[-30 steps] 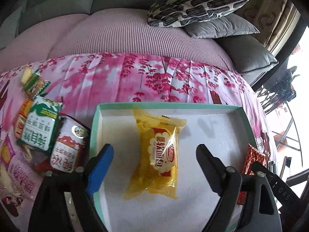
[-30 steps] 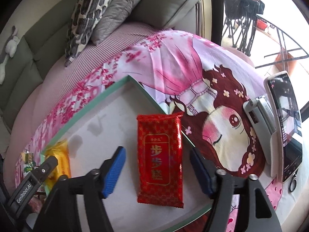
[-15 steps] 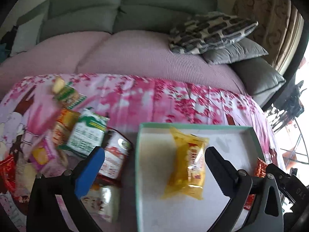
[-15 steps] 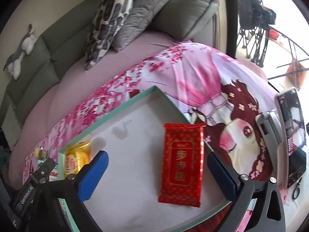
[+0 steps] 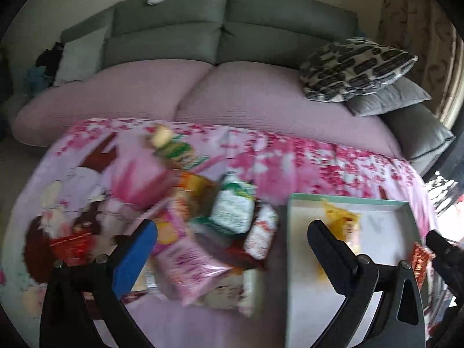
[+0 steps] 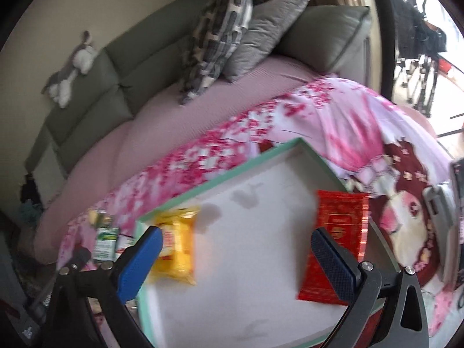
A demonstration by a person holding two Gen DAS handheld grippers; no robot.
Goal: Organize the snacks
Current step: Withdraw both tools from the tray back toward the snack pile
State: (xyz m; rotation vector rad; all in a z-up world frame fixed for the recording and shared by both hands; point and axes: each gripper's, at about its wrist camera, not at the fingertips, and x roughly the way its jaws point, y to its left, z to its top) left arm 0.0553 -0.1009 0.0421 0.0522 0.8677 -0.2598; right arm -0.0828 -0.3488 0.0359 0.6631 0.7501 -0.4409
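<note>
Two snacks already lie in the mint-rimmed tray point(image 6: 220, 175): a yellow packet point(image 6: 177, 249) at its left, a red packet point(image 6: 336, 243) at its right. Both the left gripper point(image 5: 232, 249) and right gripper point(image 6: 236, 258) are spread wide, empty. A pile of loose snacks point(image 5: 214, 232) waits on the pink blanket point(image 5: 290, 156), left of the tray.

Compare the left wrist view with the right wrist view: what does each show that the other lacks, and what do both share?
Only the left wrist view shows the heap of loose snack packets on the pink cloth. Only the right wrist view shows the whole red packet and the devices at the far right. Both show the green-rimmed tray, the yellow packet, the sofa, and an open, empty gripper: left gripper, right gripper.
</note>
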